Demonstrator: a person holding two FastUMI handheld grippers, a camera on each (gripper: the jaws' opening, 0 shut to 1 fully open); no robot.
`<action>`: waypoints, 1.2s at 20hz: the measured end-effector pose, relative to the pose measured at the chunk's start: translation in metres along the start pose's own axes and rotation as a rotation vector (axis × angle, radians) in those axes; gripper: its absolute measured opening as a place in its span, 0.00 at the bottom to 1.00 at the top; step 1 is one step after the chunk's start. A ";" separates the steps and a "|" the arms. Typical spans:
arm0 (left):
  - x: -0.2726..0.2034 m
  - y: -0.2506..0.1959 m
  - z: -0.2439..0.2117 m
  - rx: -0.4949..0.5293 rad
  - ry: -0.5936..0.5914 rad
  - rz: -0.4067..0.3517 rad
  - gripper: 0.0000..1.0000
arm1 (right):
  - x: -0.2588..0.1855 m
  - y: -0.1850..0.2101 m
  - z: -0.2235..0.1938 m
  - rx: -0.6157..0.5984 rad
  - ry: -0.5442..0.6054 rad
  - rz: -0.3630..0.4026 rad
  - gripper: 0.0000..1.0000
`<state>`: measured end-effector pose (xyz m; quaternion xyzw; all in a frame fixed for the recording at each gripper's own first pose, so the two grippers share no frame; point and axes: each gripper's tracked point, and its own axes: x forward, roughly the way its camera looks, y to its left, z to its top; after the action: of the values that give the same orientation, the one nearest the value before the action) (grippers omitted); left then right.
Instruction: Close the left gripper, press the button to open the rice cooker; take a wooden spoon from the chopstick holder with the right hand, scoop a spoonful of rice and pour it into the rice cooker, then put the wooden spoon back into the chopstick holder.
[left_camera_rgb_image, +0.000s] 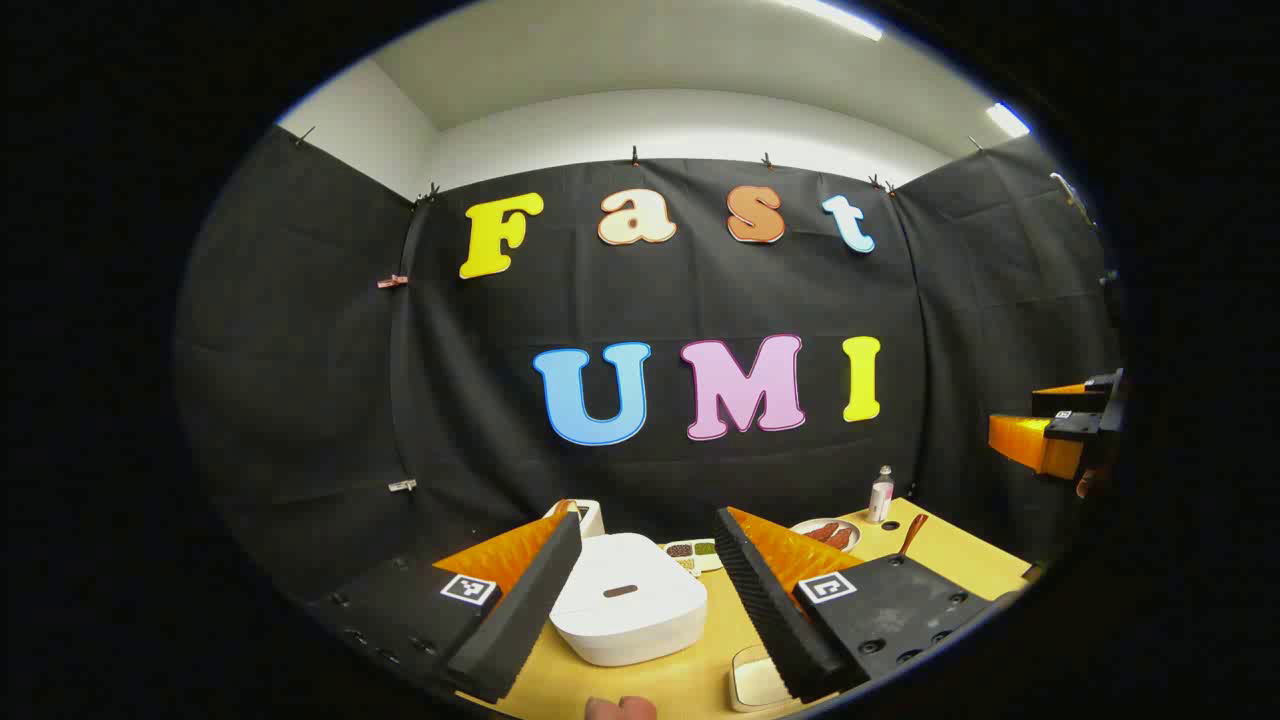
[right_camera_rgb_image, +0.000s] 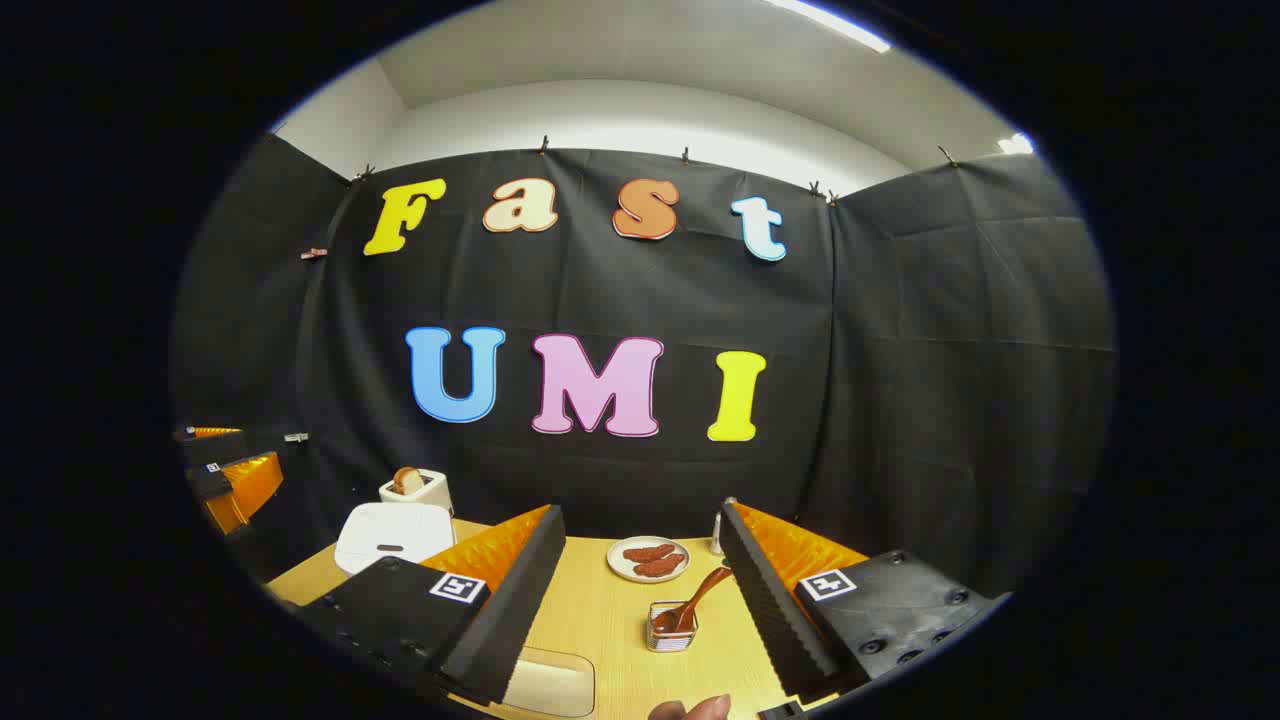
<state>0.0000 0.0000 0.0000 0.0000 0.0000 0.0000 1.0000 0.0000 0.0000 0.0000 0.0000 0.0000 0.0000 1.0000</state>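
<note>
Part of your scene is cut off: in the left gripper view the pale dish (left_camera_rgb_image: 757, 680) near the bottom edge sits partly behind your left finger, and the small tray of grains (left_camera_rgb_image: 693, 553) behind the rice cooker (left_camera_rgb_image: 628, 610) is too small to read clearly. In the right gripper view a shallow tray (right_camera_rgb_image: 548, 683) is half hidden by the finger in front of it.

Your left gripper (left_camera_rgb_image: 647, 585) has its fingers spread wide, holding nothing, hovering above the yellow table (left_camera_rgb_image: 700, 670) with the closed white rice cooker framed between them.

Your right gripper (right_camera_rgb_image: 640, 590) is likewise spread wide and empty. Between its fingers stands the chopstick holder (right_camera_rgb_image: 671, 628) with the wooden spoon (right_camera_rgb_image: 693, 602) leaning in it, and the plate of brown food (right_camera_rgb_image: 649, 560) lies just beyond.
</note>
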 end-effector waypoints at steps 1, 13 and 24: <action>0.002 0.001 -0.002 -0.009 0.004 0.002 0.93 | 0.000 -0.001 0.000 -0.002 0.000 -0.001 0.98; 0.012 -0.005 0.000 -0.031 -0.004 -0.006 0.93 | 0.002 -0.005 0.002 -0.008 0.002 -0.017 0.98; 0.017 0.002 -0.009 -0.036 0.018 -0.025 0.77 | 0.000 -0.005 0.002 -0.020 -0.002 -0.040 0.98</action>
<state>0.0173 0.0020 -0.0092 -0.0182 0.0091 -0.0126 0.9997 -0.0003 -0.0046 0.0017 -0.0102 -0.0011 -0.0199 0.9997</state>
